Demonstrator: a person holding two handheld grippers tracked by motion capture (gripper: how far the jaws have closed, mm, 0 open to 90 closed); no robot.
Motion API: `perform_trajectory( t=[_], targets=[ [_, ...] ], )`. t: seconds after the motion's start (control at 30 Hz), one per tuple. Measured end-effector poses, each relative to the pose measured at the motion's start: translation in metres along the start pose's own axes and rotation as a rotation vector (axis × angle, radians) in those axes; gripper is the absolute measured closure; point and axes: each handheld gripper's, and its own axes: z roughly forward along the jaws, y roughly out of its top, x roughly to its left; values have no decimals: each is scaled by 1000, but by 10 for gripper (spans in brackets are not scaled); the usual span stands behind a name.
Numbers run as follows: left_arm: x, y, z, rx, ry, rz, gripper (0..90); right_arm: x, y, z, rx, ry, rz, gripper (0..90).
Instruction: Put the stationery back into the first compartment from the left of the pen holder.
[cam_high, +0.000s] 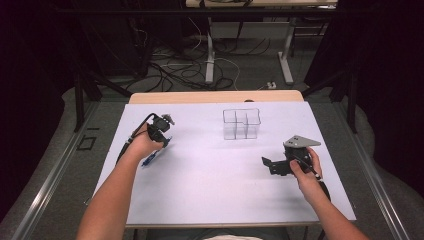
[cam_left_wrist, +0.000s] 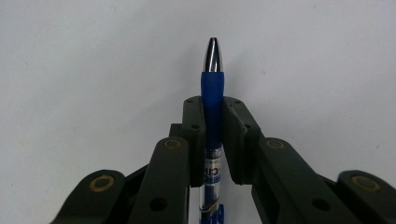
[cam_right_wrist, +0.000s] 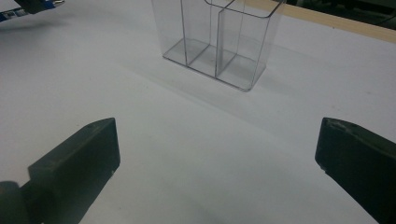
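A blue pen (cam_left_wrist: 213, 88) with a silver tip is clamped between the jaws of my left gripper (cam_left_wrist: 213, 109), which is shut on its blue grip; the tip points away over the white table (cam_left_wrist: 84, 70). In the high view the left gripper (cam_high: 163, 139) is at the table's left and the pen (cam_high: 149, 159) sticks out below the hand. A clear divided container (cam_high: 241, 123) stands upright at the middle back. My right gripper (cam_high: 268, 166) is at the right, open and holding nothing. Its own view looks past the open right gripper (cam_right_wrist: 217, 133) toward the container (cam_right_wrist: 217, 42).
A white sheet (cam_high: 215, 185) covers the table, with a wooden edge (cam_high: 215, 96) at the far side. Cables (cam_high: 175, 67) and table legs (cam_high: 210, 55) lie on the floor beyond. The left hand's gripper (cam_right_wrist: 35, 4) is at the top left of the right gripper view.
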Motion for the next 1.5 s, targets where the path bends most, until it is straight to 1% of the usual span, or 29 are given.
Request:
perform_trajectory(
  t=[0.03, 0.1, 0.17, 0.27, 0.37, 0.5, 0.63, 0.77, 0.87, 0.93, 1.0, 1.03, 1.07, 1.13, 1.17, 1.23, 1.27, 1.3, 1.33, 1.37, 1.5],
  targets=[
    [1, 0, -1, 0, -1, 3, 798, 0, 0, 0, 2, 1, 4, 0],
    [2, -1, -2, -8, -8, -22, 798, 0, 0, 0, 0, 1, 2, 0],
    [4, -1, -4, -16, -16, -36, 798, 0, 0, 0, 0, 0, 2, 0],
    [6, -2, -6, -29, -46, -66, 798, -1, 0, 0, 1, -1, -1, 0],
    [8, -2, -9, -53, -66, -108, 798, -1, 0, 0, 2, -2, 2, 0],
    [11, -2, -14, -97, -109, -160, 798, -1, 0, 0, 1, -3, -2, 0],
    [13, -1, -19, -139, -132, -170, 798, -1, 0, 0, -1, -1, 0, 0],
    [15, -1, -22, -175, -160, -199, 798, -1, 0, 0, -2, 2, 3, 0],
    [16, -1, -25, -193, -176, -224, 798, -1, 0, 0, -1, 1, 6, 0],
    [16, -2, -27, -206, -170, -228, 798, -1, 0, 0, -2, 3, 3, 0],
    [16, -2, -29, -218, -177, -238, 798, -1, 0, 0, -2, 2, 3, 0],
    [16, -2, -30, -218, -180, -231, 798, -1, 0, 0, -2, 3, 3, 0],
    [16, -2, -31, -220, -181, -241, 798, -1, 0, 0, -2, 2, 3, 0],
    [17, -3, -32, -225, -191, -245, 798, -1, 0, 0, -1, 2, 2, 0],
    [16, -2, -33, -210, -209, -262, 798, -1, 0, 0, -2, 3, 3, 0],
    [15, -3, -34, -212, -212, -255, 798, -1, 0, 0, -2, 3, 3, 0],
    [15, -3, -35, -210, -207, -243, 797, -1, 0, 0, -2, 3, 3, 0],
    [15, -4, -36, -220, -206, -239, 797, -1, 0, 1, -1, -1, 3, 0],
    [14, -4, -38, -225, -207, -244, 798, -1, 0, 1, 0, 1, 1, 0],
    [13, -4, -39, -233, -207, -236, 797, -1, 0, 1, 0, 1, 1, 0],
    [9, -5, -47, -309, -188, -213, 797, -1, 0, 1, 1, 4, 1, 0]
  ],
)
